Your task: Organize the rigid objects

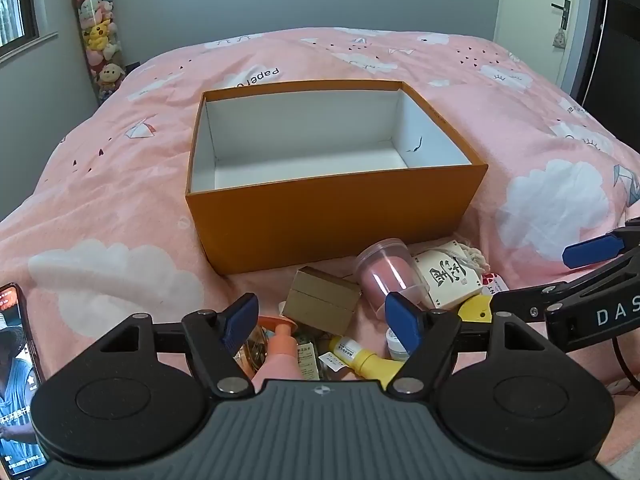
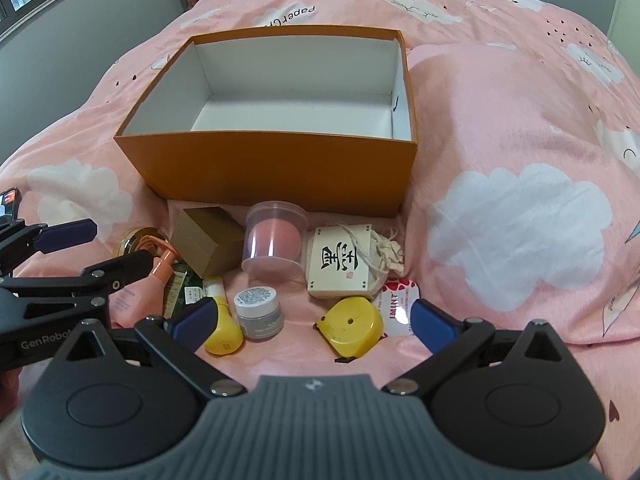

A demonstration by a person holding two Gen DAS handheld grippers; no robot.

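Observation:
An empty orange box point(image 1: 332, 216) point(image 2: 276, 172) with a white inside stands open on the bed. In front of it lie a tan cardboard box point(image 1: 322, 300) point(image 2: 210, 240), a clear cup with a pink sponge point(image 1: 386, 276) point(image 2: 272, 242), a cream calligraphy box point(image 1: 450, 276) point(image 2: 340, 266), a yellow tape measure point(image 2: 352, 326), a small grey jar point(image 2: 260, 312), a yellow tube point(image 1: 366, 358) point(image 2: 222, 320) and a pink pump bottle point(image 1: 280, 354) point(image 2: 138, 292). My left gripper point(image 1: 320, 320) is open above the pile. My right gripper point(image 2: 316, 320) is open over the jar and tape measure.
A pink cloud-print duvet point(image 1: 100, 208) covers the bed. A phone point(image 1: 18, 380) with a lit screen lies at the left. A red and white mint packet point(image 2: 400, 308) and a white drawstring pouch point(image 2: 386, 254) lie beside the calligraphy box. A door point(image 1: 536, 4) is at the back right.

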